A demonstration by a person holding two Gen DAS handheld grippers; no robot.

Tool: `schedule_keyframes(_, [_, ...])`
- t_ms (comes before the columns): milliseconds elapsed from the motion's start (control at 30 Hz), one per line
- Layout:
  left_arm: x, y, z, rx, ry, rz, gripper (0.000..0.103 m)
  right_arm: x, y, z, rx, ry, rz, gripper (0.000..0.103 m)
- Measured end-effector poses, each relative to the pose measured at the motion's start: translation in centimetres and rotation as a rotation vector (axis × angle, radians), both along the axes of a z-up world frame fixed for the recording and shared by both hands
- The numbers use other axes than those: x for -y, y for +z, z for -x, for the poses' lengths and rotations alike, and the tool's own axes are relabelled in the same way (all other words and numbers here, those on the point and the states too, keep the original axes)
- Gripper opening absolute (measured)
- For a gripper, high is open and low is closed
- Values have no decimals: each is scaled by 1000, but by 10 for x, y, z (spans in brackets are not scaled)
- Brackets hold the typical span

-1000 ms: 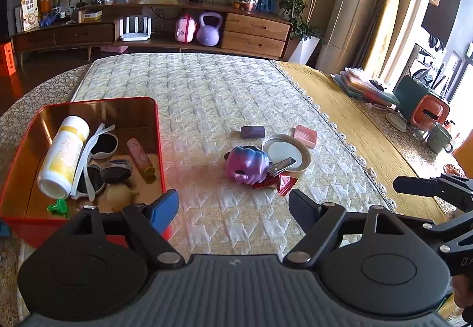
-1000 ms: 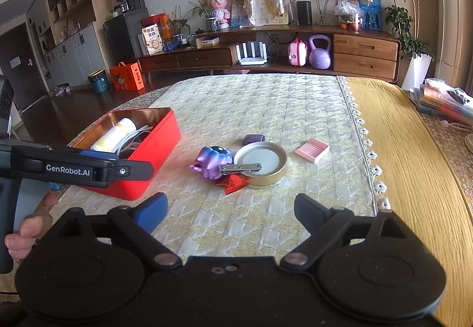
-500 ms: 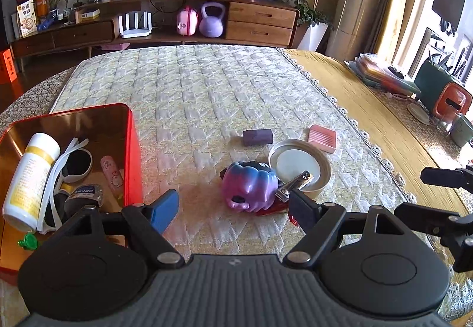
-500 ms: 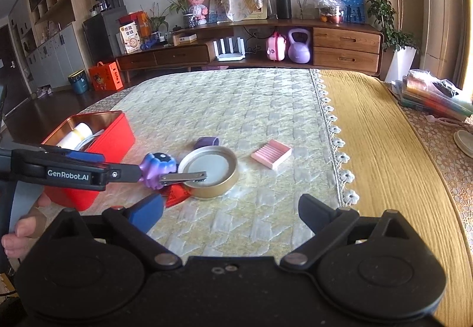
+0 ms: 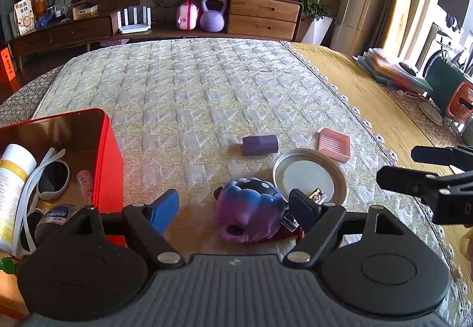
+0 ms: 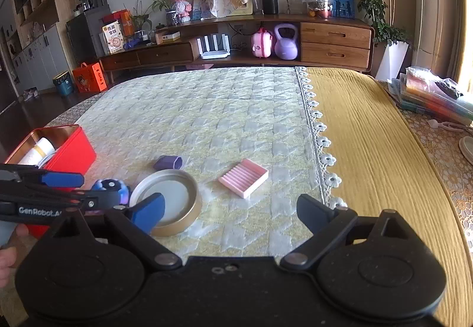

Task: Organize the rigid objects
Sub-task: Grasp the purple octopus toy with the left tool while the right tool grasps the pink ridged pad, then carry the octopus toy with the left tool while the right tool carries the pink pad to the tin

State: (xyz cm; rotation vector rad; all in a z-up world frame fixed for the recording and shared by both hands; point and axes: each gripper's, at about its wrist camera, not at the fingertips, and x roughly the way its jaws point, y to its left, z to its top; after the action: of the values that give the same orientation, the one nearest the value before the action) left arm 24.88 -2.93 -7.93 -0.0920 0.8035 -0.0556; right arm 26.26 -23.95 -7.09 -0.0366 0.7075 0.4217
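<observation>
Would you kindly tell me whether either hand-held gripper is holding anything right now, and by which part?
Nothing is held: the left hand-held gripper and right hand-held gripper are both open.

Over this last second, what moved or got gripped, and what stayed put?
Both grippers came forward and down toward the loose items. The left gripper now stands open around the purple toy, not pressing it; the right gripper closed in on the pink ridged tray, open and empty. Nothing was gripped or released. The toy, round lid, purple block and red box lie where they were.
</observation>
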Motion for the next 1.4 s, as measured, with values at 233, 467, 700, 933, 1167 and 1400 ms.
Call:
schedule_keyframes(233, [-1, -6, -6, -11, -13, 2, 80, -11, -16, -34, -2, 29, 82, 81])
schedule_keyframes(467, [1, -9, -6, -4, -36, 8, 79, -11, -26, -57, -31, 113, 91, 73])
schedule_keyframes(700, [5, -10, -4, 9, -72, 11, 65, -17, -35, -69, -36, 170, 107, 65])
schedule_keyframes(933, [8, -9, -2, 25, -84, 14, 53, -18, -39, -68, -4, 185, 109, 62])
schedule_keyframes(1167, [8, -8, -1, 32, -76, -1, 53, -14, -34, -56, 7, 158, 91, 46])
schedule_keyframes(1400, [3, -6, 4, 18, -42, 12, 53, -10, -18, -33, 32, 111, 77, 46])
